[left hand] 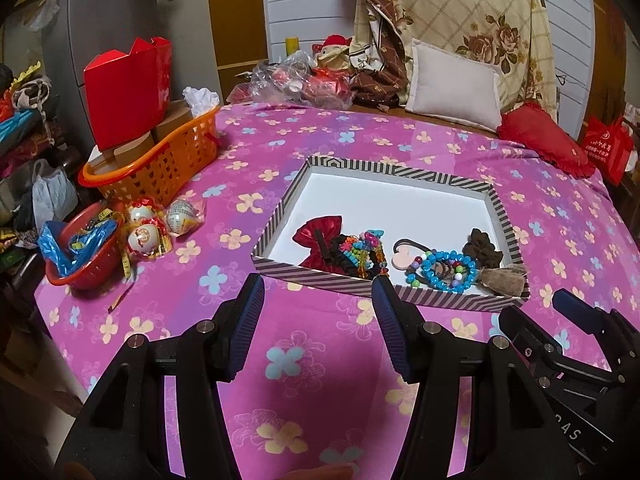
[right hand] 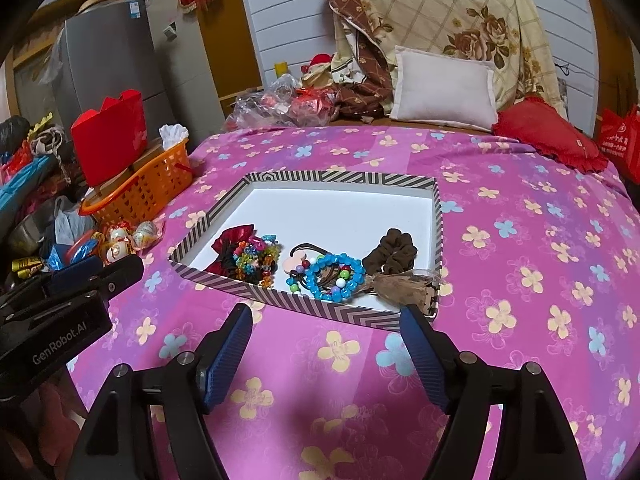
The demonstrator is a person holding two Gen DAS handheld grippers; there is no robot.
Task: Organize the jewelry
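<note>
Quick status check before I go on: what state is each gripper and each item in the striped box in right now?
Left hand-held gripper: open, empty, short of the box.
Right hand-held gripper: open, empty.
Striped box: lidless, far half bare.
Red pouch: in box, left end.
Blue bead bracelet: in box, near wall.
Brown scrunchie: in box, right side.

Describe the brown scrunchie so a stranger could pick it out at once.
On the pink flowered bedspread sits a shallow striped-rim box with a white floor. Its contents lie along the near edge; the brown scrunchie is toward the right end, just behind a brownish pouch. It is the only plain, dark, ruffled fabric ring, right of the bright blue bead bracelet.
</note>
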